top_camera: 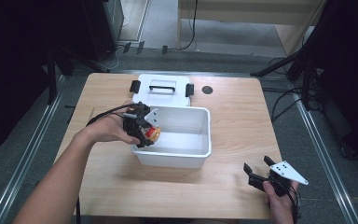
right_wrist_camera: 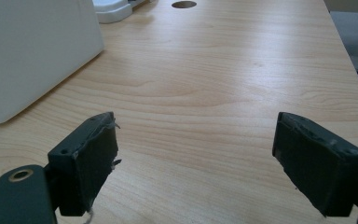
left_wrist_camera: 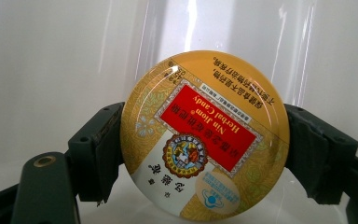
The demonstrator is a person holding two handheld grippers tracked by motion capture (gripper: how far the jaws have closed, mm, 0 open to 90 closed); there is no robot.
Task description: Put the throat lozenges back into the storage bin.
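Candy tin (left_wrist_camera: 205, 135), round and yellow with a red "Nin Jiom Herbal Candy" label, sits clamped between the left gripper (top_camera: 144, 128) jaws, held over the left end of the white plastic bin (top_camera: 200, 154) at centre frame. Behind the bin, toward the top, the white lid (top_camera: 164, 95) with black latches lies flat on the wooden table (top_camera: 233, 121). Lower right, the right gripper (top_camera: 261, 175) hovers low over bare tabletop, jaws spread wide, gripping nothing.
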